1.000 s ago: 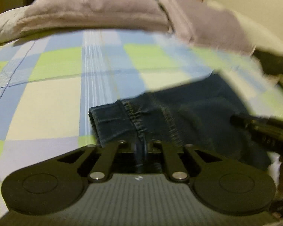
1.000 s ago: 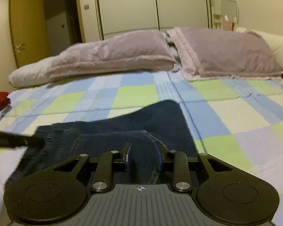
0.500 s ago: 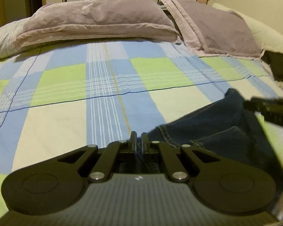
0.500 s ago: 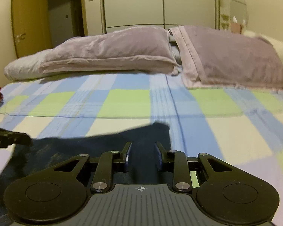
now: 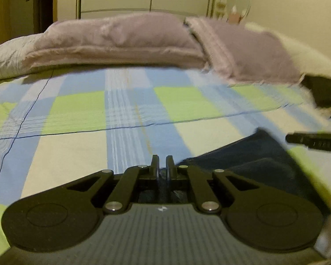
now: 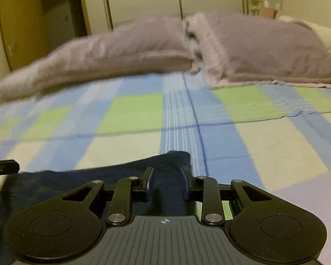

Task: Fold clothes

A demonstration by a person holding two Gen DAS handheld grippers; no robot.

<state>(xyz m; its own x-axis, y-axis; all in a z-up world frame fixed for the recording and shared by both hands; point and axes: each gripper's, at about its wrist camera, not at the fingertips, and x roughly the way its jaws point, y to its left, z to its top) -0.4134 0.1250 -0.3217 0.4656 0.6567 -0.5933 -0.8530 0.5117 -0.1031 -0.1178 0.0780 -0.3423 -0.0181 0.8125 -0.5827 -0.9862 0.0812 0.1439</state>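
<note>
The left gripper (image 5: 162,164) has its jaws nearly closed, pinching an edge of the dark jeans (image 5: 249,165). The right gripper (image 6: 167,176) clamps a thick fold of the jeans, which sag between both. Beyond lie the checked bedsheet (image 6: 132,112) and purple pillows (image 6: 264,44).

Dark denim on a checked bed

We see dark blue jeans (image 5: 249,161) on a bedsheet (image 5: 77,110) checked in lime green, light blue and cream with thin white stripes; beyond the sheet lie mauve pillows (image 6: 125,50), and our black grippers carry blue pads (image 6: 148,182).
</note>
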